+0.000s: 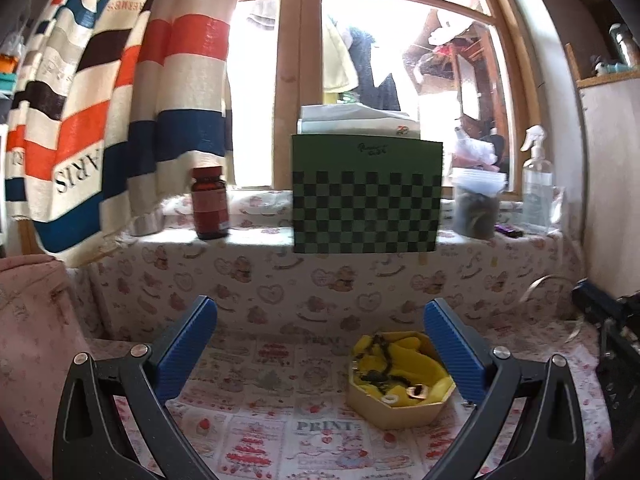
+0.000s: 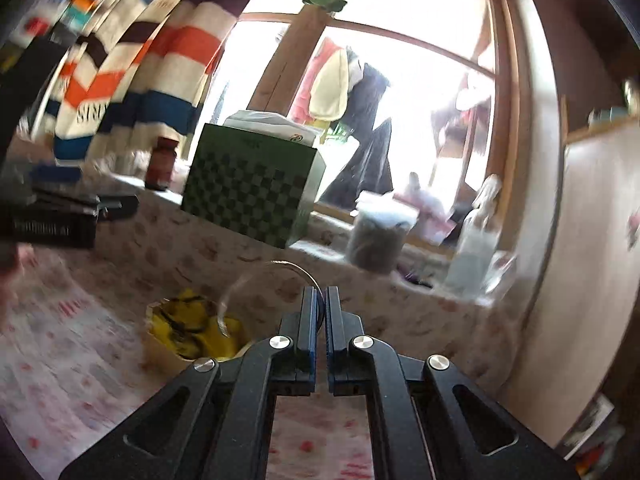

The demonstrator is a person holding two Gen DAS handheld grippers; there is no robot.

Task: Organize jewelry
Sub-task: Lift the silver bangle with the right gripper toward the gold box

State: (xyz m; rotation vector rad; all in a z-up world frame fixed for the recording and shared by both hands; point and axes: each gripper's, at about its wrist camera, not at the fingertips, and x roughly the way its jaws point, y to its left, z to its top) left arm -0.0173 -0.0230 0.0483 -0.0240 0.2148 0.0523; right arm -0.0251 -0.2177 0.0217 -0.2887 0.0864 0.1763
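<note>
A small octagonal wooden box [image 1: 394, 410] with a yellow cloth lining stands on the patterned tablecloth. It holds a dark chain necklace [image 1: 380, 360] and small pieces. My left gripper [image 1: 320, 334] is open and empty, with the box just inside its right finger. My right gripper [image 2: 319, 300] is shut on a thin silver bangle [image 2: 256, 280] and holds it in the air to the right of and above the box [image 2: 188, 328]. The bangle also shows at the right edge of the left wrist view [image 1: 552, 280].
On the sill behind stand a green checkered box [image 1: 366, 192], a brown pill bottle [image 1: 209, 202], a plastic tub [image 1: 478, 204] and a spray bottle [image 1: 536, 184]. A striped curtain [image 1: 120, 100] hangs at left. A pink cushion [image 1: 32, 340] lies at left.
</note>
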